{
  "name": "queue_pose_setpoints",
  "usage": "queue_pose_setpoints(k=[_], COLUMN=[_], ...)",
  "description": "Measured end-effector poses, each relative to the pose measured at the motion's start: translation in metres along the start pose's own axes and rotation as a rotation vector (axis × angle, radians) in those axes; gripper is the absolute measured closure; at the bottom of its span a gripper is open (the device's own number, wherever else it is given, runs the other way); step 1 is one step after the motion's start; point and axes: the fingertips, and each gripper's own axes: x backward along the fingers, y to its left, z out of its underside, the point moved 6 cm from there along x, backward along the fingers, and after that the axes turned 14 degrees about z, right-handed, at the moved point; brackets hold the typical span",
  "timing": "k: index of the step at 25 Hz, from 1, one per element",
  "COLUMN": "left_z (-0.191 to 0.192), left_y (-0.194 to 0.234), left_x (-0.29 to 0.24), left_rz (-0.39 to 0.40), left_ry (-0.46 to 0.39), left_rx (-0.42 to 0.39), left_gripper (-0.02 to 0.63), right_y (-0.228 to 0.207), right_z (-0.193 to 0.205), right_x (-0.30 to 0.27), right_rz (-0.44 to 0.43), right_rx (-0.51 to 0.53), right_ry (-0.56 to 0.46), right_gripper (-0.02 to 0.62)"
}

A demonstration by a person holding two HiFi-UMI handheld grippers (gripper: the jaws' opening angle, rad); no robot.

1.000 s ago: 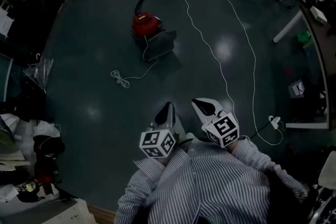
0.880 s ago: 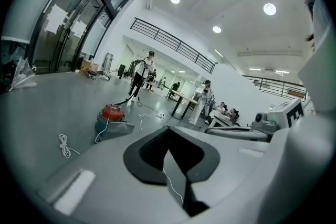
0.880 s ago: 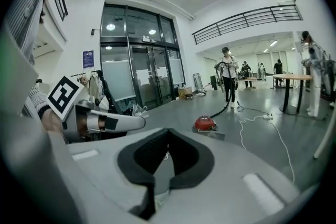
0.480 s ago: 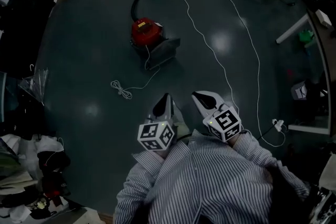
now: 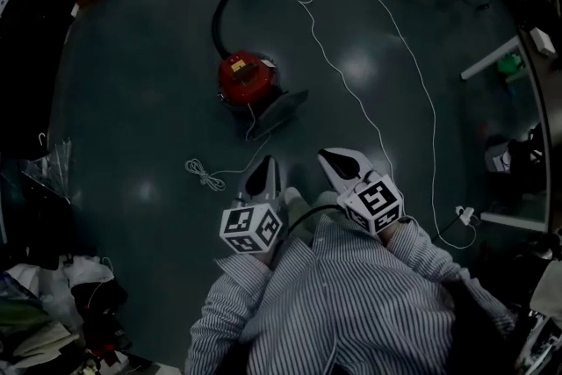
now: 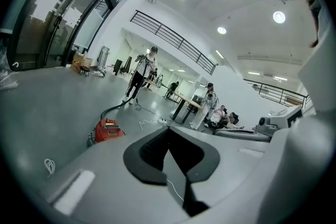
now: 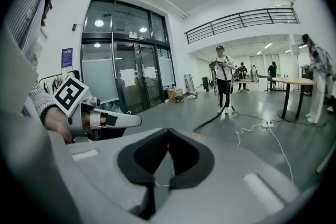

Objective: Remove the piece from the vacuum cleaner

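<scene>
Nearest, the person's striped shirt fills the bottom of the head view. The left gripper and right gripper sit side by side ahead of the chest, both with jaws pressed together on nothing. That is likely a carry posture, as nothing is within reach. The round red canister vacuum cleaner stands on the dark floor well ahead, with a dark grey flat panel against its near side. Whether that is the piece, cannot tell. Its black hose runs to a standing person. The right gripper's own body hides nearly all of the canister in its view.
</scene>
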Motion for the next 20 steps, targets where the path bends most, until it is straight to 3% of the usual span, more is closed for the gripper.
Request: queue_pose_setpoints(k=[4, 10, 14, 20], left_z=[-0.005, -0.001, 0.008, 0.019], left_y=[0.016, 0.039, 0.058, 0.118], left_x=[-0.017, -0.043, -0.073, -0.118], left_rz=[-0.001, -0.019, 0.041, 0.047], left_ry=[0.023, 0.066, 0.143, 0.261], left_rx=[0.033, 0.048, -0.032, -0.256], left_gripper=[0.601, 0.601, 0.589, 0.497], right_y=[-0.015, -0.039, -0.063, -0.096], right_z=[-0.007, 0.002, 0.021, 0.054], right_x=[-0.027, -0.068, -0.106, -0.185], right_rz=[0.005, -0.061, -0.099, -0.146], right_rx=[0.004, 0.064, 0.163, 0.406], right_ry=[0.030, 0.093, 0.142, 0.212], right_gripper=[0.593, 0.580, 0.572, 0.511])
